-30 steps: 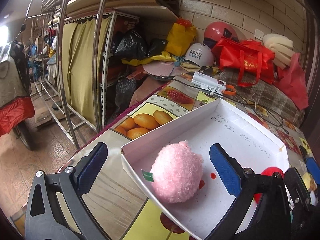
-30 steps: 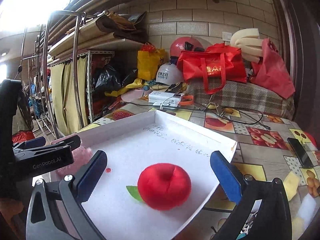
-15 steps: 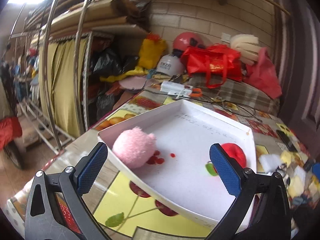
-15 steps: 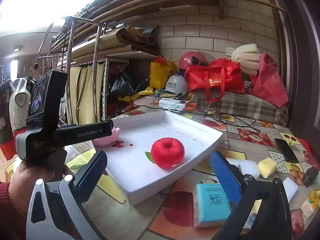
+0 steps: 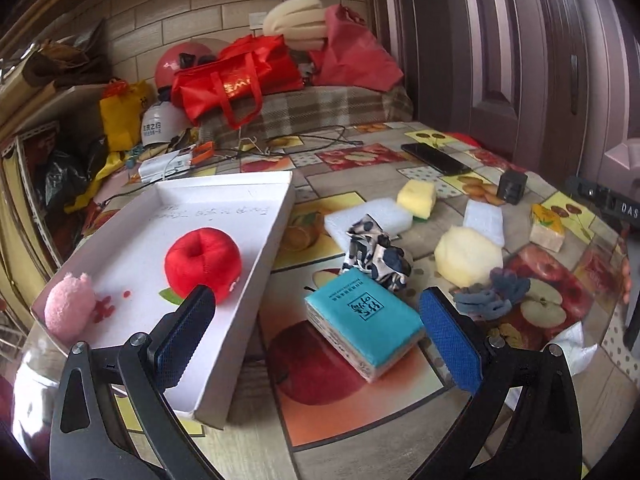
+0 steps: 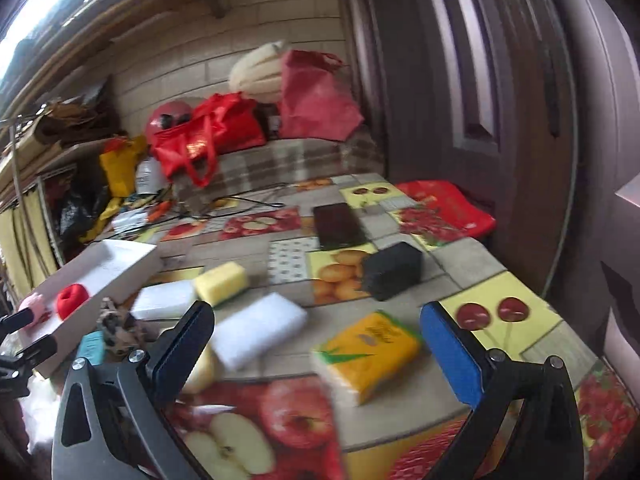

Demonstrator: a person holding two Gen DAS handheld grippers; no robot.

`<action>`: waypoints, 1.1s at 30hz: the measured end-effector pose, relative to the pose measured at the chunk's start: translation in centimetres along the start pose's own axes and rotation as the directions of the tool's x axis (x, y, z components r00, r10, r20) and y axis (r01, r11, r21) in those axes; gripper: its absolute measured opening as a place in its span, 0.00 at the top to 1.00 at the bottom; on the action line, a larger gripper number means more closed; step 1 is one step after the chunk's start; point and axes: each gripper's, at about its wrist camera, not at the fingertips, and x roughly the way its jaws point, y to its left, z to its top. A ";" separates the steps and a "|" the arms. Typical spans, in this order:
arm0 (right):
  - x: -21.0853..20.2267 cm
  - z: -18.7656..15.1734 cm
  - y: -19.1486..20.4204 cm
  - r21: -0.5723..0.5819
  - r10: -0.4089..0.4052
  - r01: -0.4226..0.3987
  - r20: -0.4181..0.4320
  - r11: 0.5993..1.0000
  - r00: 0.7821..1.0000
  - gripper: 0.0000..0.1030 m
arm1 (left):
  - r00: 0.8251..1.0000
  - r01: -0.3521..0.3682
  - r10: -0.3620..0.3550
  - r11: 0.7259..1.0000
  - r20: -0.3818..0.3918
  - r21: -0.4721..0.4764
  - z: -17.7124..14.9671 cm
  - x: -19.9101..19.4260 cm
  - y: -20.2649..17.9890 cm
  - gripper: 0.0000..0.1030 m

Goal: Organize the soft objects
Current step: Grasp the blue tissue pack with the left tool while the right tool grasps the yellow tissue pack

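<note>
A white tray (image 5: pixel 224 188) at the left holds a red plush apple (image 5: pixel 202 262) and a pink plush ball (image 5: pixel 69 313). My left gripper (image 5: pixel 316 340) is open and empty, above a teal tissue pack (image 5: pixel 362 316). Beside it lie a patterned cloth (image 5: pixel 376 254), a pale yellow ball (image 5: pixel 467 256) and a grey-blue rag (image 5: pixel 492 294). My right gripper (image 6: pixel 316 344) is open and empty above a yellow tissue pack (image 6: pixel 368 354) and a white foam block (image 6: pixel 256 330). A yellow sponge (image 6: pixel 221 282) lies further off.
A phone (image 6: pixel 338 226) and a black cube (image 6: pixel 394 274) lie on the fruit-print table. Red bags (image 5: pixel 236 76), helmets and clutter fill the back. A dark door (image 6: pixel 500 100) stands at the right. A second white foam block (image 5: pixel 367 222) lies by the tray.
Both grippers have swung right, away from the tray, and now face the loose items on the table. The plush apple and pink ball stay in the tray.
</note>
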 end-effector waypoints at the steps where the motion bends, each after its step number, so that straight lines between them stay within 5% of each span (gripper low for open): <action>1: 0.1 -0.1 -1.2 0.024 0.009 -0.008 -0.020 1.000 1.000 0.00 | 1.000 0.005 -0.005 1.000 -0.028 0.006 0.0 0.5 -0.3 0.00; 8: 1.8 -1.1 -1.8 0.005 0.125 -0.126 -0.161 0.992 0.979 0.00 | 0.984 0.027 -0.028 1.000 -0.176 -0.008 -0.1 3.7 -1.5 0.00; 17: 7.0 -1.8 1.3 -0.184 -0.028 -0.036 -0.333 0.982 0.943 0.00 | 0.963 0.009 0.006 0.998 -0.269 0.056 0.1 6.0 -3.6 0.02; 19: 7.0 -2.0 1.6 -0.211 -0.037 -0.036 -0.334 0.977 0.942 0.00 | 0.956 0.015 -0.002 0.999 -0.293 0.040 0.1 6.5 -3.3 0.16; 23: 6.2 -2.0 2.1 -0.240 -0.029 -0.047 -0.305 0.970 0.952 0.33 | 0.961 0.019 -0.018 1.000 -0.276 0.002 0.1 6.2 -2.7 0.46; 26: 5.2 -1.8 2.8 -0.270 -0.014 -0.057 -0.256 0.961 0.967 0.58 | 0.965 0.019 -0.021 1.000 -0.260 -0.009 0.1 5.8 -2.5 0.52; 29: 4.2 -1.5 2.9 -0.275 -0.013 -0.043 -0.201 0.960 0.979 0.67 | 0.974 0.006 -0.002 1.000 -0.224 0.017 0.3 5.1 -3.1 0.52; 33: 4.4 -1.1 2.2 -0.230 0.007 -0.056 -0.209 0.971 0.978 0.67 | 0.976 0.006 -0.001 1.000 -0.217 0.023 0.3 5.0 -3.0 0.52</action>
